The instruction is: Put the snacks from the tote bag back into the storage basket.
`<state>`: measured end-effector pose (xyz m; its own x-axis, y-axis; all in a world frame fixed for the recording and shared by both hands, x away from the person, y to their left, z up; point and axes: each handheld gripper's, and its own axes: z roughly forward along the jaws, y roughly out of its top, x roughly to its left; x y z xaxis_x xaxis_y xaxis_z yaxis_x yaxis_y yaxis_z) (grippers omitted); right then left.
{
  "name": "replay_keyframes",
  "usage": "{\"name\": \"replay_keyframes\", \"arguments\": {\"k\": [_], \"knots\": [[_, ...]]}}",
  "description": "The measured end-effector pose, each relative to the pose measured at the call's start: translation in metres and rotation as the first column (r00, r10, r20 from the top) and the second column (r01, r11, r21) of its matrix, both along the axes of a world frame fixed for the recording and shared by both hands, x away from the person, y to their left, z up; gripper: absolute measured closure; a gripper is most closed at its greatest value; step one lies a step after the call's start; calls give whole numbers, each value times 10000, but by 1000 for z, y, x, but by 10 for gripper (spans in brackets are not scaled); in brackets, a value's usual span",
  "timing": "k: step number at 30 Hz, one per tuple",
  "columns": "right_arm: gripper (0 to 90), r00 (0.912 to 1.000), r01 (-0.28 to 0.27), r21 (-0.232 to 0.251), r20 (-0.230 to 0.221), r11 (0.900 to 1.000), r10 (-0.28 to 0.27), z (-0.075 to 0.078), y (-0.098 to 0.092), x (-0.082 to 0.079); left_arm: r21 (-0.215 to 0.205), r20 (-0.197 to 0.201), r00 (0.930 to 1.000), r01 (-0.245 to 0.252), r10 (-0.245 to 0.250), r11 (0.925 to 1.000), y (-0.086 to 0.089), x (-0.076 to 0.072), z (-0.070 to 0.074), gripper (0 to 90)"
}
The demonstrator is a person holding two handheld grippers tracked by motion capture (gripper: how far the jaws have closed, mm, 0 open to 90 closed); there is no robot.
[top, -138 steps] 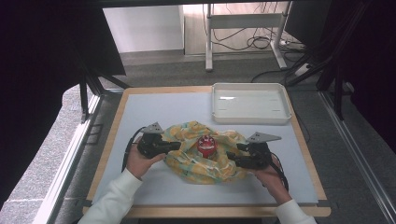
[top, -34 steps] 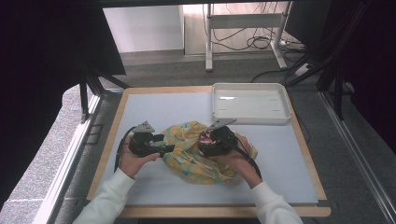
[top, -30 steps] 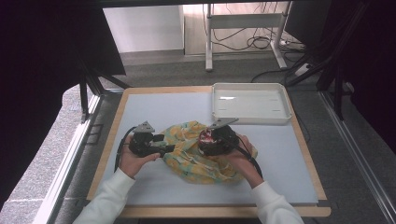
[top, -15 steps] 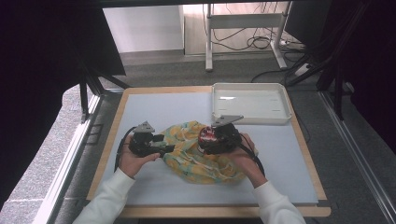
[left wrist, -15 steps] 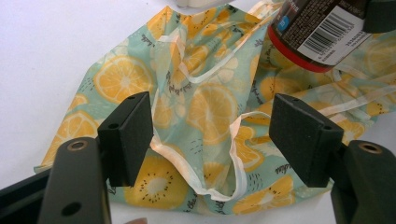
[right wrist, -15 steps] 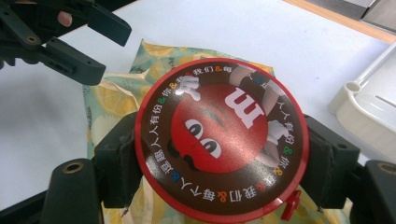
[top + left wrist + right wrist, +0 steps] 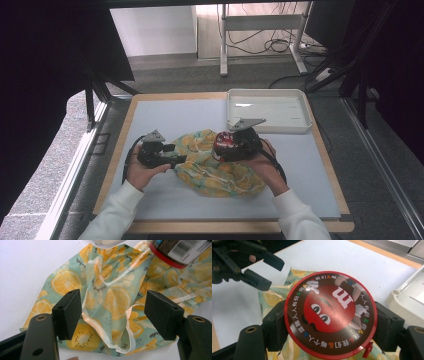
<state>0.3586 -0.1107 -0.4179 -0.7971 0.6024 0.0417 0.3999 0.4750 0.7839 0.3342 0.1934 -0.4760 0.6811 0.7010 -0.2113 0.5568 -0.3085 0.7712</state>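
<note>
gripping red candy tub (image 7: 330,315) in right claw (image 7: 332,327), over fruit-print bag (image 7: 215,165)

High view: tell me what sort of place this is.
Probably a lab or recording workspace: a wood-edged table with a white tray, a metal stand with loose cables on the floor, and dark curtains.

The red lid (image 7: 330,315) of the candy tub bore an "m" and ringed Chinese characters, "我们&你"; a barcode (image 7: 186,248) marked its side.
</note>
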Motion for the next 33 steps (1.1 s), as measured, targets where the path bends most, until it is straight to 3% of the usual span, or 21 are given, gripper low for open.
{"name": "replay_keyframes", "arguments": {"k": [11, 20, 33], "knots": [[259, 9998, -20, 232, 208, 9997, 15, 21, -2, 7, 26, 23, 10000, 3, -3, 10000, 0, 0, 0, 304], [258, 9989, 273, 465, 356, 9985, -289, 37, -8, 20, -3, 9, 10000, -13, 13, 10000, 0, 0, 0, 303], [258, 9982, 522, 453, 256, 9976, -534, 44, -8, 41, 10, -2, 10000, -52, 52, 10000, 1, 0, 0, 301]]}}
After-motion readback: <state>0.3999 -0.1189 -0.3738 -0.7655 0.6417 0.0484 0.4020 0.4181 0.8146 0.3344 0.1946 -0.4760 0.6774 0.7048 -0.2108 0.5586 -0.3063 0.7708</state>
